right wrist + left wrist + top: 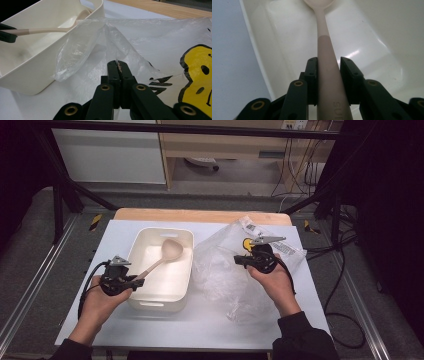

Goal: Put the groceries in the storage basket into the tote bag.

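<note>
Spoon [162, 258] and plastic bag [220, 265] are the two things in hand, and they handle very differently. The spoon is a pale, one-piece ladle-like utensil, probably silicone or smooth plastic: light, fairly stiff along the handle, and likely a little slick. Its bowl rests inside the white tub [186, 270] toward the far end, and its handle slopes back over the near left rim. The left hand-held gripper [131, 282] has the handle end between its jaws; in the left gripper view one pad [311, 75] lies against the handle while a thin gap seems to remain on the other side, though the angle makes that hard to judge, so I read it as not yet clamped. The thick lower part of the handle, where the jaws sit now, is a sound place to hold, since the taper further up would let it slide or swing.

The bag is thin, clear, crinkly film with a yellow and black print, lying on the desk [115, 240] just to the right of the tub and touching its side. It weighs almost nothing, has no stiffness and collapses unless lifted. The right hand-held gripper [118, 65] is clenched on a raised fold of film [110, 37], tenting it upward. An edge near the mouth is the place to pinch; too hard a pull could tear it.
</note>
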{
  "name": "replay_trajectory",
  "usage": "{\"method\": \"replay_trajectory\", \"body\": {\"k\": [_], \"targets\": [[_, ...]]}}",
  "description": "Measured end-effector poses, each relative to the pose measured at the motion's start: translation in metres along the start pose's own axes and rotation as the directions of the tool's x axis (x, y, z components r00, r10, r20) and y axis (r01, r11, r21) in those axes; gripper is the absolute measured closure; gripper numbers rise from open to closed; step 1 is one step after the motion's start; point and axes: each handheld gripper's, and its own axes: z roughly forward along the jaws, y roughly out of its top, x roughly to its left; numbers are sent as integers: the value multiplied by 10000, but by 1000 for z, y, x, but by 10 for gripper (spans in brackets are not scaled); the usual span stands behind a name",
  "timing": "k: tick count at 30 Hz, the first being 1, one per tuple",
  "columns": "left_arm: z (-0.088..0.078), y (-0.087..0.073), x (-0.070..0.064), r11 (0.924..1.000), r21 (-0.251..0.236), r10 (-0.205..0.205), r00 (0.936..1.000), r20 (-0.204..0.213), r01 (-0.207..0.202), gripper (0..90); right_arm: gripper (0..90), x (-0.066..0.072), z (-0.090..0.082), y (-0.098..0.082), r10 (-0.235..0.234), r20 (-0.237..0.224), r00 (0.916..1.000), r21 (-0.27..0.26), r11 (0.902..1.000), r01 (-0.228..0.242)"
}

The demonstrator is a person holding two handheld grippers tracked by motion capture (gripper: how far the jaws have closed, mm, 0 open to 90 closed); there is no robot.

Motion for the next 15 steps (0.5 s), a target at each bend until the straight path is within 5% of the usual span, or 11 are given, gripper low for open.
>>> {"method": "replay_trajectory", "body": {"k": [8,15], "targets": [[-4,-3,-4,9988,-461,155,9997,-213,-165,688,900,-1,0,0,40,10,10000,16,10000,-40],[-23,-2,-5,9921,-1251,77,10000,35,-72,688,900,0,0,0,38,-33,10000,18,10000,-38]]}}
